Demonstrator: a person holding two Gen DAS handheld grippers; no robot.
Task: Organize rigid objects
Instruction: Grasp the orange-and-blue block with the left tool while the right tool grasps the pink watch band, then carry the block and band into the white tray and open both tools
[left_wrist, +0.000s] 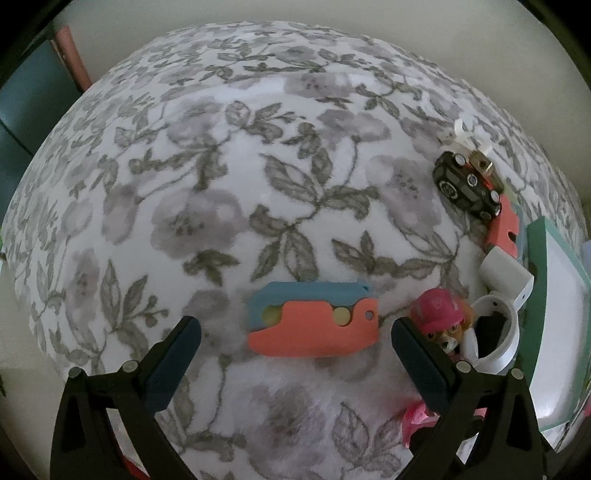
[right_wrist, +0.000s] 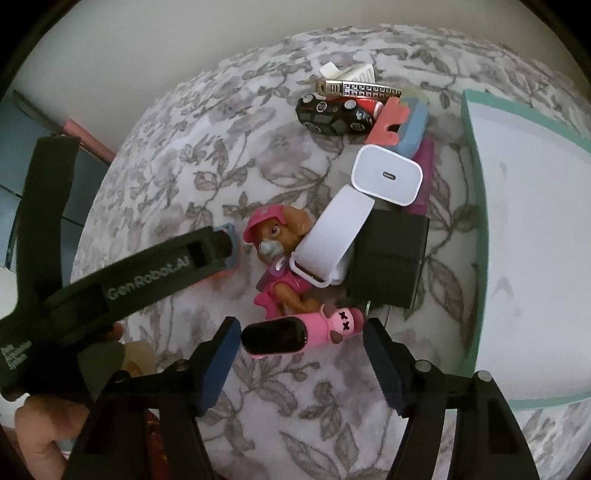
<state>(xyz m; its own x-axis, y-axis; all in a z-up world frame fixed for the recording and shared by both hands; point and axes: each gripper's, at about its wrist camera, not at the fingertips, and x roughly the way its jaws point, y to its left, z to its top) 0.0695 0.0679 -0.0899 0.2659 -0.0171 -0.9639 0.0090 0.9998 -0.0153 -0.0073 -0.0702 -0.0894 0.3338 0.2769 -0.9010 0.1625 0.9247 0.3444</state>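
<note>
Below, the right gripper (right_wrist: 301, 341) straddles a pink capsule toy (right_wrist: 301, 331) on the floral cloth (right_wrist: 184, 166), jaws spread, pads not yet pressing. Closing squarely across its ends should avoid the dog figure (right_wrist: 279, 254) just beyond. Leftward, the left gripper (left_wrist: 295, 343) hangs spread before a coral-and-blue block (left_wrist: 314, 321), teal box (right_wrist: 476, 221) nearby.
</note>
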